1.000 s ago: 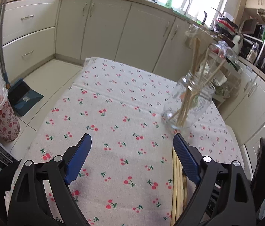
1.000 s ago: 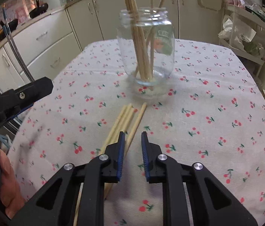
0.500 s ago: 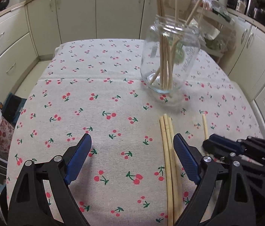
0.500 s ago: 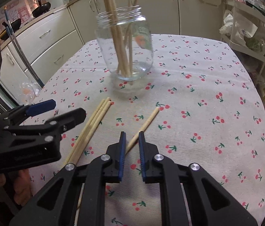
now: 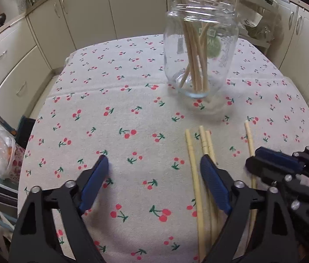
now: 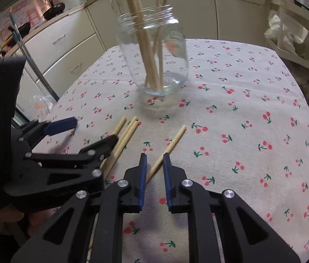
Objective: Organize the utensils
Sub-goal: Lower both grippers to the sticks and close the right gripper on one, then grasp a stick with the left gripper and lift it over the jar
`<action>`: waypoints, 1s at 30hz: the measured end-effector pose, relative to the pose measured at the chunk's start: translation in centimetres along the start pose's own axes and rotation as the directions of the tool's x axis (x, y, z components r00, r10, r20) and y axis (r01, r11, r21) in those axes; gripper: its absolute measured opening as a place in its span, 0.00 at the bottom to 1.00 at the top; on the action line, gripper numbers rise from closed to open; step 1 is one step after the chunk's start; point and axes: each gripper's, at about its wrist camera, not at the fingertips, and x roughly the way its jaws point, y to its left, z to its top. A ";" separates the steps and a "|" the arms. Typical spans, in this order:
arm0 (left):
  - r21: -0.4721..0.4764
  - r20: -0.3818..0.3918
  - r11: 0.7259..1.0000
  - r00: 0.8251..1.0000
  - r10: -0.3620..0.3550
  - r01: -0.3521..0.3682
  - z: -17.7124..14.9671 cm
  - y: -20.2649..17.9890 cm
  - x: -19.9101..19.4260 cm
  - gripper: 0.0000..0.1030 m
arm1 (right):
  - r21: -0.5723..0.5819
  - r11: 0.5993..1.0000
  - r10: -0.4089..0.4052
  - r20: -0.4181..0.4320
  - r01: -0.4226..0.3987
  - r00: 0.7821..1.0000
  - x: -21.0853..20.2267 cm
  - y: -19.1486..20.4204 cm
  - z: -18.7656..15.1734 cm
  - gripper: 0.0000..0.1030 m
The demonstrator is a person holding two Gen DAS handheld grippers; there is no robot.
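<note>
On the bench a lone chopstick [image 6: 169,146] lies apart from three others [image 5: 200,153], its long axis running toward the jar [image 6: 154,54] and its near end between the narrow, not-yet-gripping right tool [image 6: 155,161], while the left tool [image 5: 152,164], wide and just closing on nothing, hovers beside the three.

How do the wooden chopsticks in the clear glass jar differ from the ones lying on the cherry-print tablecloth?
The wooden chopsticks in the clear glass jar stand nearly upright, leaning on the clear glass jar and rising past its rim; the loose chopsticks on the tablecloth lie flat.
The jar's sticks cross and fan apart; three loose sticks lie roughly parallel, with the single chopstick apart.
Both sets look like the same pale wood.
</note>
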 end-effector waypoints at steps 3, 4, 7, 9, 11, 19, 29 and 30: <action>-0.003 -0.010 0.999 0.999 -0.040 0.040 0.4 0.0 -0.1 0.46 | 0.051 0.998 -0.025 0.000 0.025 1.000 -0.2 -1.0 0.1 0.15; 0.000 -0.009 0.999 0.999 -0.047 0.047 0.5 0.0 -0.1 0.39 | 0.059 0.998 -0.036 0.000 0.036 0.999 -0.2 -1.3 0.2 0.15; 0.001 -0.013 0.997 0.996 -0.083 0.083 0.6 0.7 -0.1 0.25 | 0.063 0.997 -0.052 -0.004 0.052 0.999 0.0 -1.3 0.4 0.15; -0.007 -0.018 0.994 0.994 -0.112 0.112 0.6 1.4 -0.1 0.16 | 0.012 0.998 -0.056 -0.012 0.056 0.998 0.3 -0.5 0.6 0.15; -0.012 -0.026 0.990 0.990 -0.141 0.140 0.8 2.2 0.1 0.09 | -0.053 0.998 -0.040 -0.030 0.039 0.999 0.5 0.4 0.7 0.13; -0.032 -0.053 0.985 0.984 -0.173 0.171 1.0 2.7 0.3 0.11 | -0.047 0.995 -0.089 -0.067 0.085 0.994 0.9 0.1 1.4 0.12; -0.016 -0.059 0.980 0.978 -0.199 0.198 1.1 2.4 0.3 0.05 | -0.129 0.986 -0.119 -0.087 0.107 0.989 1.3 1.3 1.7 0.07; -0.011 -0.066 0.978 0.976 -0.207 0.207 1.2 2.5 0.3 0.05 | -0.123 0.987 -0.118 -0.094 0.106 0.989 1.3 1.1 1.8 0.07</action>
